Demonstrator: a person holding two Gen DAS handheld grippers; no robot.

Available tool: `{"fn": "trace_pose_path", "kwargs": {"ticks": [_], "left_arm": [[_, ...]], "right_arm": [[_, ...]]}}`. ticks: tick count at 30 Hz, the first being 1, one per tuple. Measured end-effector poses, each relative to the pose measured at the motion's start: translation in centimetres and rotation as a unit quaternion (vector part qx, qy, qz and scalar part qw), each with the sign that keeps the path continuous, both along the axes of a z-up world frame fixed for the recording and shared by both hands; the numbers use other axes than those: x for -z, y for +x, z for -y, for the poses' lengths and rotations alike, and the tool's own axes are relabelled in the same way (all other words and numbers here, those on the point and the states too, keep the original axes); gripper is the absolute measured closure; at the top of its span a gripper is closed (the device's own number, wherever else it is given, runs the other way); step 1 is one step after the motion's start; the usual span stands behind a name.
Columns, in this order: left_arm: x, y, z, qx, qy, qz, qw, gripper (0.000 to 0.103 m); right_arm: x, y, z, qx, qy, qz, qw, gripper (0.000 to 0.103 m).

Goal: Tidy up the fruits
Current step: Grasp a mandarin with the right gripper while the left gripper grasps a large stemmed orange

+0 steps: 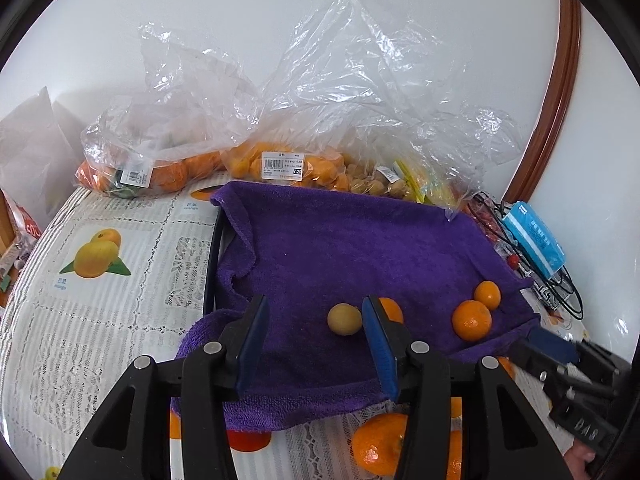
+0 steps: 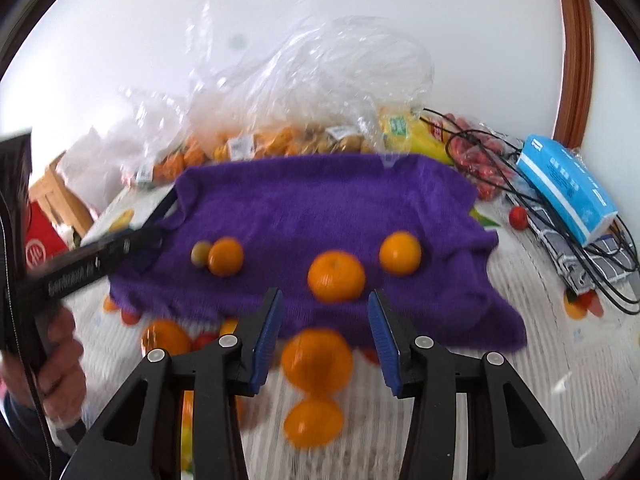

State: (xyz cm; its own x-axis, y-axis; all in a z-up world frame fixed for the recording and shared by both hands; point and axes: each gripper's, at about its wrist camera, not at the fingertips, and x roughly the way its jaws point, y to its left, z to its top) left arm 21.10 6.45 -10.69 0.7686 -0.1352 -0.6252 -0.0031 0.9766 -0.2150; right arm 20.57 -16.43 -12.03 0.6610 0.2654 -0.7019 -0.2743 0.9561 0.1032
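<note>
A purple towel [image 1: 340,240] [image 2: 320,200] is draped over a black-edged tray. On it lie a small yellow-green fruit [image 1: 345,319] [image 2: 201,252] and three oranges [image 2: 225,256] [image 2: 336,276] [image 2: 400,253]. My left gripper [image 1: 316,308] hovers open over the towel's near edge with nothing between its blue pads; the yellow-green fruit sits just beyond its right finger, which half hides one orange [image 1: 394,308]. My right gripper [image 2: 325,294] is open and holds nothing, with the middle orange just past its tips. In the left wrist view it shows at the right edge [image 1: 536,340].
Clear plastic bags of oranges [image 1: 152,168], small orange fruit [image 1: 280,164] and brown fruit [image 1: 380,184] line the back by the wall. A blue tissue pack [image 2: 564,196], black cables [image 2: 520,184] and a red tomato [image 2: 518,216] lie to the right. The tablecloth [image 1: 100,320] carries fruit pictures.
</note>
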Motion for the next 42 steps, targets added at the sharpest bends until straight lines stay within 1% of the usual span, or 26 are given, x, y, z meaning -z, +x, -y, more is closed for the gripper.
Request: {"fn": "trace_pose_path", "kwargs": {"ticks": [2, 5, 10, 11, 12, 13, 14, 16, 22, 26, 27, 28, 31, 34, 36, 37, 38, 40, 42], "left_arm": [[-0.1, -0.3, 0.0, 0.000, -0.001, 0.002, 1.0000, 0.057], [-0.3, -1.0, -0.1, 0.001, -0.004, 0.007, 1.0000, 0.057], [0.0, -2.3, -0.4, 0.000, -0.001, 0.010, 1.0000, 0.057], [0.2, -2.6, -0.5, 0.000, 0.001, 0.009, 1.0000, 0.057], [0.4, -2.8, -0.5, 0.001, 0.000, 0.007, 1.0000, 0.057], [0.5, -2.9, -0.6, 0.002, 0.000, 0.004, 1.0000, 0.057], [0.7, -3.1, -0.6, 0.004, 0.000, 0.001, 1.0000, 0.057], [1.0, -3.5, -0.6, 0.006, -0.003, -0.003, 1.0000, 0.057], [1.6, -4.5, 0.5, 0.059, -0.028, -0.015, 0.9978, 0.057], [1.9, -4.7, 2.3, 0.101, -0.036, -0.021, 0.9940, 0.054], [2.1, -4.7, 2.7, 0.110, -0.036, -0.026, 0.9929, 0.054], [2.3, -4.7, 3.1, 0.118, -0.034, -0.030, 0.9919, 0.054], [2.8, -4.8, 4.4, 0.126, -0.007, -0.037, 0.9913, 0.053], [3.3, -4.6, 5.1, 0.121, 0.016, -0.046, 0.9914, 0.053], [3.7, -4.3, 5.3, 0.122, 0.021, -0.060, 0.9905, 0.053], [4.0, -4.2, 5.4, 0.122, 0.026, -0.067, 0.9900, 0.055], [4.2, -4.1, 5.6, 0.118, 0.036, -0.075, 0.9896, 0.060], [4.1, -4.3, 5.2, 0.120, 0.032, -0.073, 0.9896, 0.060], [4.0, -4.6, 4.5, 0.109, 0.033, -0.074, 0.9907, 0.060]], "right_arm": [[0.5, -0.9, -0.1, 0.004, -0.010, -0.008, 1.000, 0.058], [1.3, -2.0, 0.2, 0.002, -0.008, -0.022, 1.000, 0.058], [3.4, -3.2, 0.3, 0.008, -0.018, -0.048, 0.999, 0.058], [3.8, -3.4, 0.2, 0.009, -0.019, -0.052, 0.998, 0.060], [4.5, -3.4, 0.2, 0.008, -0.021, -0.061, 0.998, 0.067], [4.8, -3.5, 0.4, 0.011, -0.022, -0.063, 0.998, 0.069], [4.7, -3.7, 0.4, 0.013, -0.024, -0.054, 0.998, 0.069], [4.7, -4.1, 0.6, 0.014, -0.034, -0.053, 0.998, 0.069], [4.2, -4.8, 3.5, 0.037, -0.022, -0.039, 0.998, 0.069], [4.8, -4.8, 4.4, 0.043, -0.028, -0.040, 0.998, 0.069], [5.0, -4.7, 4.5, 0.041, -0.026, -0.047, 0.998, 0.069], [5.0, -4.7, 4.6, 0.040, -0.019, -0.047, 0.998, 0.069], [5.0, -4.6, 4.9, 0.041, -0.007, -0.051, 0.998, 0.069], [5.0, -4.6, 4.9, 0.042, -0.005, -0.051, 0.998, 0.069], [5.1, -4.6, 4.8, 0.042, -0.005, -0.051, 0.998, 0.069], [5.1, -4.6, 4.8, 0.042, -0.005, -0.051, 0.998, 0.069], [5.1, -4.6, 4.8, 0.042, -0.004, -0.051, 0.998, 0.068], [5.1, -4.6, 4.9, 0.042, -0.002, -0.051, 0.998, 0.068], [5.1, -4.5, 5.0, 0.041, 0.004, -0.052, 0.998, 0.068]]}}
